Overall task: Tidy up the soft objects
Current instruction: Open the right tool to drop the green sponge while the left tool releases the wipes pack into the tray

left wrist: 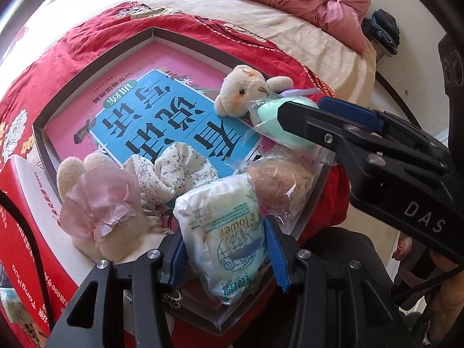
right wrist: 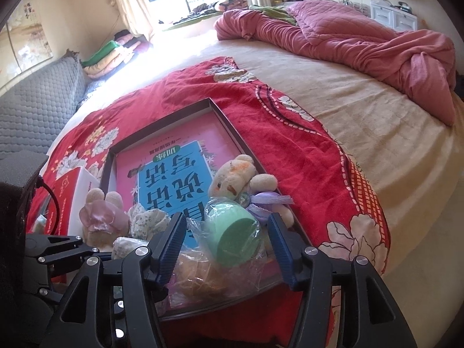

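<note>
A shallow dark box tray (left wrist: pixel 95 61) lined with a pink and blue book lies on a red blanket (left wrist: pixel 87 32). In it are a cream bear (left wrist: pixel 242 91), a bunny with a pink bow (left wrist: pixel 98 206), a floral cloth (left wrist: pixel 174 171), a bagged green sponge (left wrist: pixel 278 119), a bagged tan puff (left wrist: pixel 278 185) and a white tissue pack (left wrist: pixel 226 232). My left gripper (left wrist: pixel 224 249) has its blue pads on both sides of the tissue pack. My right gripper (right wrist: pixel 227 230) is open around the green sponge (right wrist: pixel 232 232), with gaps to both pads.
A red and white carton (left wrist: pixel 26 226) stands left of the tray. A crumpled pink quilt (right wrist: pixel 362 34) lies at the far side of the cream bed (right wrist: pixel 377 121). A grey padded sofa (right wrist: pixel 34 101) and a bright window are at the left.
</note>
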A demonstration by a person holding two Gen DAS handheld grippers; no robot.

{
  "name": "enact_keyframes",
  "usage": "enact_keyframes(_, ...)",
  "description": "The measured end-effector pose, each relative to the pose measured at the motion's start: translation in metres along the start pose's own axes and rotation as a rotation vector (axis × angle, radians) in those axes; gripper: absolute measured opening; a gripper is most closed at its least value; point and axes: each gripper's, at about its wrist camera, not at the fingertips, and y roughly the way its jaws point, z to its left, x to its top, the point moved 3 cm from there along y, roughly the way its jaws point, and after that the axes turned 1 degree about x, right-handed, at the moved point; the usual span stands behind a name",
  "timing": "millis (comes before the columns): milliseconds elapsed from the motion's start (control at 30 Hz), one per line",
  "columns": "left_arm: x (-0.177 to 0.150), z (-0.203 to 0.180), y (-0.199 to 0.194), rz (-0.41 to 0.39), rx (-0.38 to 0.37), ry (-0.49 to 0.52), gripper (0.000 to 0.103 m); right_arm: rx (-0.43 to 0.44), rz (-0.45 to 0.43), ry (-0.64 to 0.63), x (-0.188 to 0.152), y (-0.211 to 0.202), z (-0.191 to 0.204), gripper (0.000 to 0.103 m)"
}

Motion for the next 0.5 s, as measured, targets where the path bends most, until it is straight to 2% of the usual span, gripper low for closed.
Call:
enact_keyframes(233, -0.002, -0.001, -0.002, -0.003, 0.015, 0.004, 0.048, -0.021, -0.029, -0.009, 0.003, -0.012, 0.000, 0.061)
enact_keyframes(333, -0.003, -0.003, -0.003, -0.004, 0.024, 0.015, 0.049, -0.030, -0.044, -0.007, 0.005, -0.018, -0.001, 0.072)
enact_keyframes(500, -0.004, -0.006, -0.005, 0.007, 0.011, 0.022, 0.054, -0.034, -0.065, 0.011, 0.008, -0.026, -0.005, 0.072)
